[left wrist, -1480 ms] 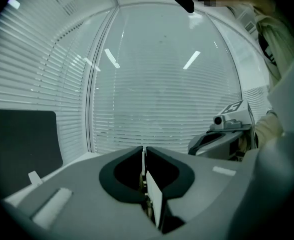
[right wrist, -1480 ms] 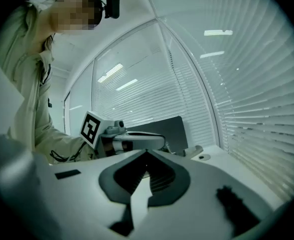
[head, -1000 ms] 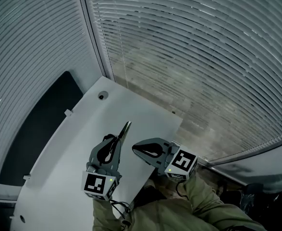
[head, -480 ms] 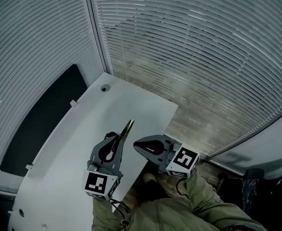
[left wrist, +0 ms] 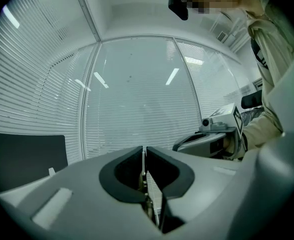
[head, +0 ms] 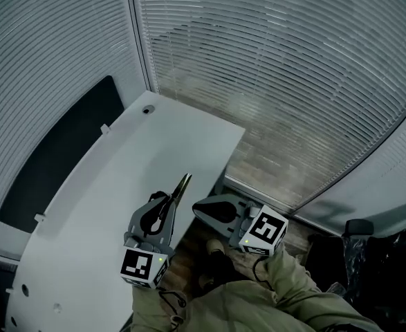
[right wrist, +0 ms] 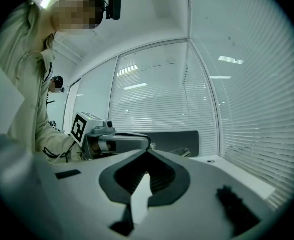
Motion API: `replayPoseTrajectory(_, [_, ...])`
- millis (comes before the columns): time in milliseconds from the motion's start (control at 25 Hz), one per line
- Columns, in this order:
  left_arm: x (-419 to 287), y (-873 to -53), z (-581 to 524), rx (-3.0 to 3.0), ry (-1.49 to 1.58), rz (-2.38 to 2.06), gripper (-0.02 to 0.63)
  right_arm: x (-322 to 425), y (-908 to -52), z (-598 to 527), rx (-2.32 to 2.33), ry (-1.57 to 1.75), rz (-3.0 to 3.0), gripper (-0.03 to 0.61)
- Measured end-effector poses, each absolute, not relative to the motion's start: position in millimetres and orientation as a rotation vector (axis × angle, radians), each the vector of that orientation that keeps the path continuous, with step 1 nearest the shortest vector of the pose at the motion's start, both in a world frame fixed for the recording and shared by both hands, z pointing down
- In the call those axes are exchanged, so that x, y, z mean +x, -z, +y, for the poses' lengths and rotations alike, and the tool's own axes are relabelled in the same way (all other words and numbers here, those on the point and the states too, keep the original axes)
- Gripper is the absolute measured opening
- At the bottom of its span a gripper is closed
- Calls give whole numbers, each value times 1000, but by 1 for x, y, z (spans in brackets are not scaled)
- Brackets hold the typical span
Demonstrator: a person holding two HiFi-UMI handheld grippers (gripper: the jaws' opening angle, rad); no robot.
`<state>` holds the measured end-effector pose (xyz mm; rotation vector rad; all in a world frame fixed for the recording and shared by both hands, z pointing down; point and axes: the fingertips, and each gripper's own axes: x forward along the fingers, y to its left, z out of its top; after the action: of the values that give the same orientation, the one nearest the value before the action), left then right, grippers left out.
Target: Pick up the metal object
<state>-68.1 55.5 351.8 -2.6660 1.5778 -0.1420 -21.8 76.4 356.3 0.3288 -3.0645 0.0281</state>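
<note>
While the white tabletop (head: 113, 164) runs off toward 10 o'clock, the left tongs (head: 169, 199) hover over its near edge. They are pinching the metal object (head: 182, 184), a thin flat strip held clear of the surface and poking out toward 1 o'clock. It looks light, stiff and slick, so a firm hold low on its flat faces, as here, should keep it from pivoting or slipping out. Just beside, toward 3 o'clock, the right tongs (head: 197, 211) sit pressed together at the tips, with nothing between them.
</note>
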Motion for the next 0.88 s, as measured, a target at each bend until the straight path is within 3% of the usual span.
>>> replayPoseTrajectory(880, [-46, -335, 82, -2604, 123, 1664, 28, 4, -342, 100, 245, 21, -3074, 3])
